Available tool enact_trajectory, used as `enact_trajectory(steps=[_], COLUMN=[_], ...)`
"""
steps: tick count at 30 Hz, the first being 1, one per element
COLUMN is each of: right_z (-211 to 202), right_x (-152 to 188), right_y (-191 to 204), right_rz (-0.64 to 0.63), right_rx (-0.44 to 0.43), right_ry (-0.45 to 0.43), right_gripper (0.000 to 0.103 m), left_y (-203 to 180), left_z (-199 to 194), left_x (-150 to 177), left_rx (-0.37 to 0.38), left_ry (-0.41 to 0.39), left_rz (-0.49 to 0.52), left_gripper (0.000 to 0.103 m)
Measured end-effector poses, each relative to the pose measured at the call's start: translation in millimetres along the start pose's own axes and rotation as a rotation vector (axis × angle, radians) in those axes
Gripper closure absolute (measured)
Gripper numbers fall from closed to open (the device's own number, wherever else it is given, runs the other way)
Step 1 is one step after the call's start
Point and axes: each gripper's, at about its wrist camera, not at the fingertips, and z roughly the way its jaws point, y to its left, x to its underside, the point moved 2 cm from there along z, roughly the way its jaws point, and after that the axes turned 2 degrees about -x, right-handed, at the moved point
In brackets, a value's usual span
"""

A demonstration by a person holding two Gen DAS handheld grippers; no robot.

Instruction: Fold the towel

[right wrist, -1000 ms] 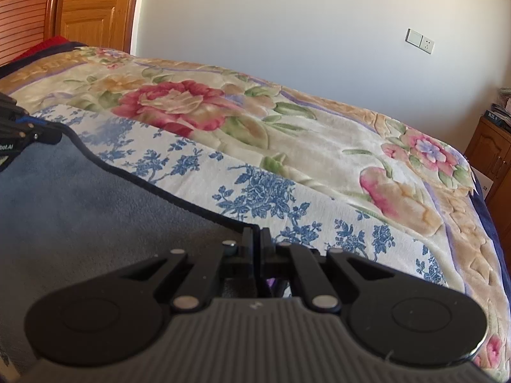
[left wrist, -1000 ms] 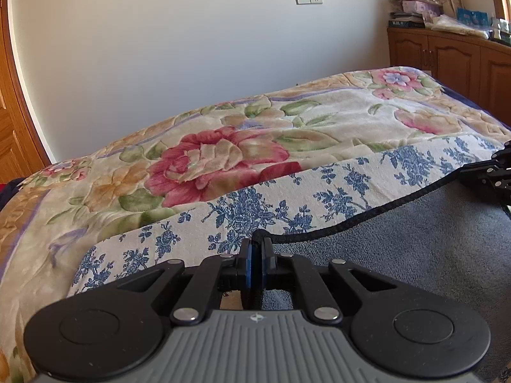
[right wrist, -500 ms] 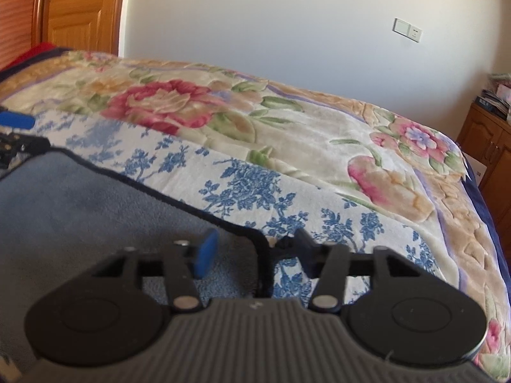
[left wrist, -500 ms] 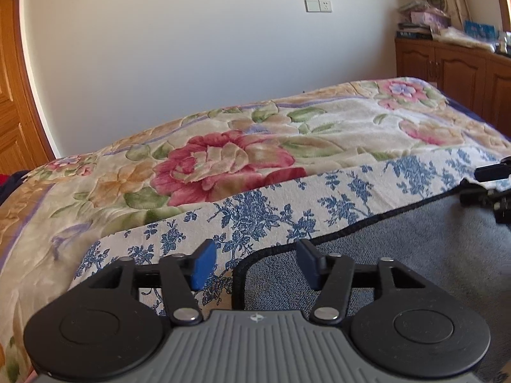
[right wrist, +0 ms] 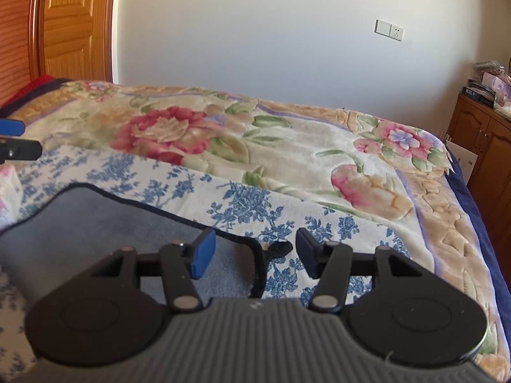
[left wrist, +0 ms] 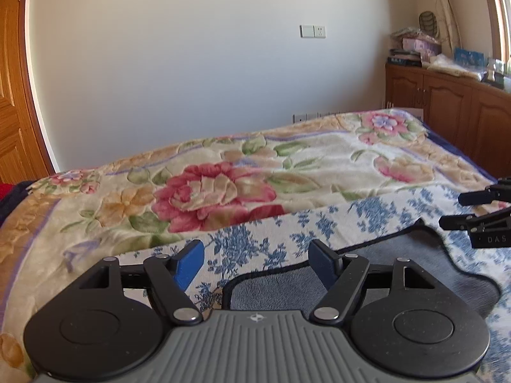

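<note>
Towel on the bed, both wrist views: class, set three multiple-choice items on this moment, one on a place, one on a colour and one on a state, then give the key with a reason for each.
1. Where does the towel lie?
A. On the blue-flowered cloth spread over the bed
B. On the wooden cabinet
C. On the floor

2. What colour is the towel?
A. Red
B. Grey with a dark edge
C. Yellow

3. How do the two grippers stand?
A. Both shut on the towel
B. Only the left is open
C. Both open, holding nothing

Key:
1 A: the flowered cloth shows all round the towel's edge.
2 B: its surface is grey and a dark hem runs along its border.
3 C: the left gripper and the right gripper each show a wide gap between their fingers, with no towel between them.
</note>
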Motion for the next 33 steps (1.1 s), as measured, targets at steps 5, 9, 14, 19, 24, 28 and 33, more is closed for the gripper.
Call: enact_trajectory(steps=[5, 9, 14, 19, 24, 28, 33], right_z=[-24, -42, -62, -83, -101, -115, -131], right_x=[-8, -13, -15, -19, -22, -22, -21], right_y=[6, 11, 18, 23, 27, 30, 35], right_rz=[0.006, 0.022, 0.021, 0.018, 0.013, 0.018, 0.022], right_rx=[-0.011, -0.023, -0.034, -0.039, -0.040, -0.042, -0.041], right_ry=[-0.016, -0.033, -0.048, -0.063, -0.074, -0.084, -0.092], right_gripper=[0.046, 0.046, 0.046, 0.046, 0.046, 0.046, 0.045], left_y=[-4, -4, -4, -5, -6, -8, -11], left_z=[-25, -45, -66, -84, -102, -117, -135], left_x=[-12, -20, -25, -26, -29, -30, -26], left_rx=[0.001, -0.003, -0.008, -0.007, -0.007, -0.006, -0.005], left_ry=[-0.016, -0.028, -0.037, -0.042, -0.048, -0.056, -0.061], left_rz=[0.006, 0.009, 0.014, 0.012, 0.012, 0.014, 0.017], left_gripper=[0.026, 0.025, 0.024, 0.024, 0.023, 0.021, 0.019])
